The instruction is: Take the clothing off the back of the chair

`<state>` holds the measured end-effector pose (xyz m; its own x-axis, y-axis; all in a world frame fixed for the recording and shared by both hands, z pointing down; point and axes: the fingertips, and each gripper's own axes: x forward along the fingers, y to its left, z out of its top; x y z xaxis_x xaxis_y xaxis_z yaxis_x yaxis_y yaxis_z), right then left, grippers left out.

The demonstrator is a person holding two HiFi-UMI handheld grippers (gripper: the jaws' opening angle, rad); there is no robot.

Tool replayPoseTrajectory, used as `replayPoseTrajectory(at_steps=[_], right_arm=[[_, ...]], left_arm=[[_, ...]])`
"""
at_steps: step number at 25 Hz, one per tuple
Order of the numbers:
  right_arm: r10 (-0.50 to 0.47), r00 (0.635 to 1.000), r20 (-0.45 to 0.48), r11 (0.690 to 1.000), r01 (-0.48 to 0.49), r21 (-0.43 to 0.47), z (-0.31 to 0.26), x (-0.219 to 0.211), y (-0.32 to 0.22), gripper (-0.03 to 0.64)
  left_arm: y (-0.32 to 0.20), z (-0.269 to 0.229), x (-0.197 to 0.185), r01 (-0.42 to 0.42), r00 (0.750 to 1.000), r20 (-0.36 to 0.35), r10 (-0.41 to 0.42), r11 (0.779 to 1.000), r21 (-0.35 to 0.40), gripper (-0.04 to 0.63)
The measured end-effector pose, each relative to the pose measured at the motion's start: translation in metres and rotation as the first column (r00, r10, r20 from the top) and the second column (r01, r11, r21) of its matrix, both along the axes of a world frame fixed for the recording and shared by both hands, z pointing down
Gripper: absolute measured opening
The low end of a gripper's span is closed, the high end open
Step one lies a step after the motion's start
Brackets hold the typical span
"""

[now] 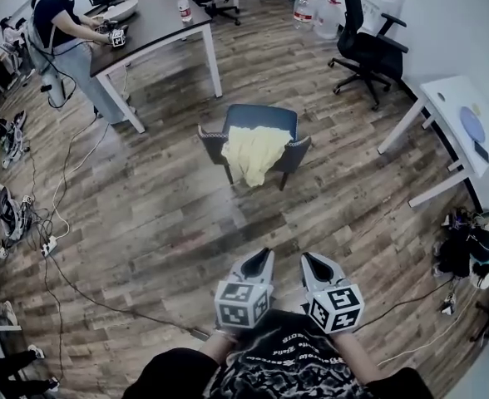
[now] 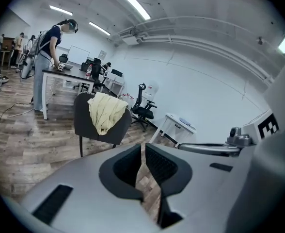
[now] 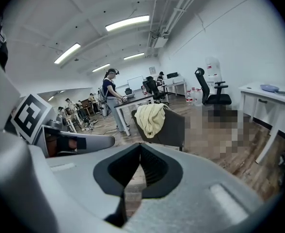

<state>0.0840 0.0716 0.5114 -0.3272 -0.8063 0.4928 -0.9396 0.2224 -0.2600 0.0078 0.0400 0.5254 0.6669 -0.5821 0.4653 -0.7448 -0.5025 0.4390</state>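
Observation:
A pale yellow garment point(image 1: 254, 154) hangs over the back of a dark chair point(image 1: 261, 120) in the middle of the wooden floor. The garment point(image 2: 105, 111) and chair point(image 2: 85, 120) also show in the left gripper view, and the garment point(image 3: 150, 119) on the chair point(image 3: 172, 125) in the right gripper view. My left gripper point(image 1: 267, 254) and right gripper point(image 1: 306, 258) are side by side low in the head view, well short of the chair. Both are shut with nothing between the jaws point(image 2: 143, 152) point(image 3: 140, 149).
A person stands at a dark-topped table point(image 1: 149, 23) at the back left. A black office chair point(image 1: 367, 44) and water bottles point(image 1: 304, 8) are at the back right, a white desk point(image 1: 461, 123) at the right. Cables point(image 1: 57, 223) trail over the floor at the left.

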Motion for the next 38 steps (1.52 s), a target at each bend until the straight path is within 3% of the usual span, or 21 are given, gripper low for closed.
replayPoseTrajectory(at_steps=[7,15,25,32,38], right_arm=[[0.034,0.999,0.014,0.998,-0.035,0.045,-0.008,-0.022,-0.036,0.003],[0.085,0.996,0.041,0.995,-0.087,0.045,-0.008,-0.039,-0.053,0.003],[0.063,0.989,0.130,0.998,-0.066,0.021,-0.001,-0.048,-0.049,0.003],[-0.045,0.993,0.111,0.998,0.040,0.047,-0.003,-0.057,-0.092,0.003],[-0.051,0.989,0.140,0.999,0.049,0.023,0.004,-0.046,-0.136,0.003]], left_arm=[[-0.043,-0.009,-0.015,-0.065,0.998,-0.008,0.066,0.997,0.028,0.035],[-0.072,-0.015,-0.041,-0.071,0.997,-0.008,0.071,0.996,0.059,0.035],[-0.065,-0.005,-0.059,-0.012,1.000,-0.018,0.012,1.000,0.025,0.035],[-0.096,-0.005,-0.075,0.068,0.998,-0.010,-0.068,0.997,0.026,0.035],[-0.131,-0.005,-0.071,0.113,0.993,0.018,-0.113,0.993,0.036,0.035]])
